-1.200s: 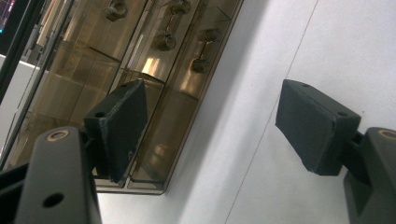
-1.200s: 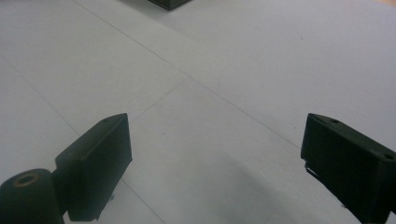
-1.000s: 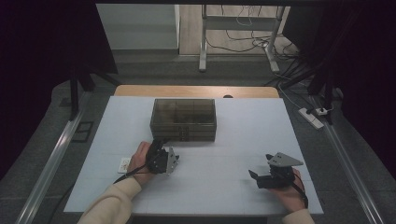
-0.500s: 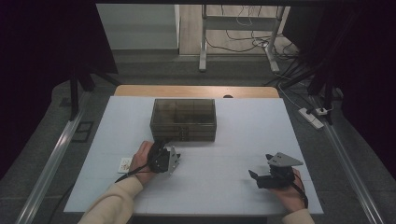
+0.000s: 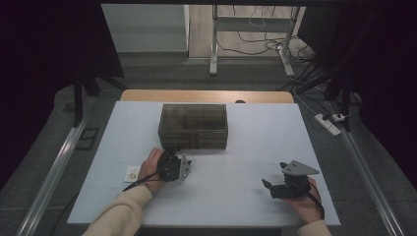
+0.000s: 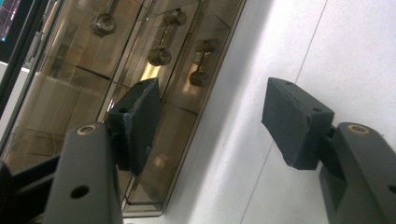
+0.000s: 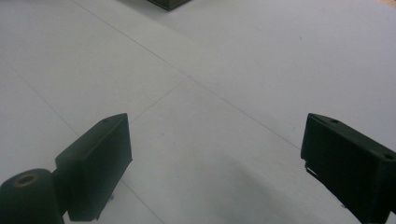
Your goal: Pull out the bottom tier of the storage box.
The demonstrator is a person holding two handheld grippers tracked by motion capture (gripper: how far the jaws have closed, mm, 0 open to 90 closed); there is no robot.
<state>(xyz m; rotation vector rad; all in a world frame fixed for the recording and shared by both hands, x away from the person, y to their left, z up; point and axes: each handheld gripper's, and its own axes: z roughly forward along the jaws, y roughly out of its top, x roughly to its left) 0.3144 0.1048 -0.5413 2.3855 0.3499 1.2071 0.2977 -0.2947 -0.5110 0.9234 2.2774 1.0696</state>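
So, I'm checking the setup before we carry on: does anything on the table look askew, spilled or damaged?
Nothing stands out. The smoky transparent plastic compartment box sits square on the white table, lid shut, small metal parts inside. A small white card lies flat beside the left gripper, whose jaws have just been closing with nothing between them.

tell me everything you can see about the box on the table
The box is a smoky, see-through plastic case, rectangular and low, split by dividers into compartments. Its lid looks shut. The left gripper view shows small metal fittings inside. It sits flat at the far middle of the white table. The left gripper is just in front, not touching it.
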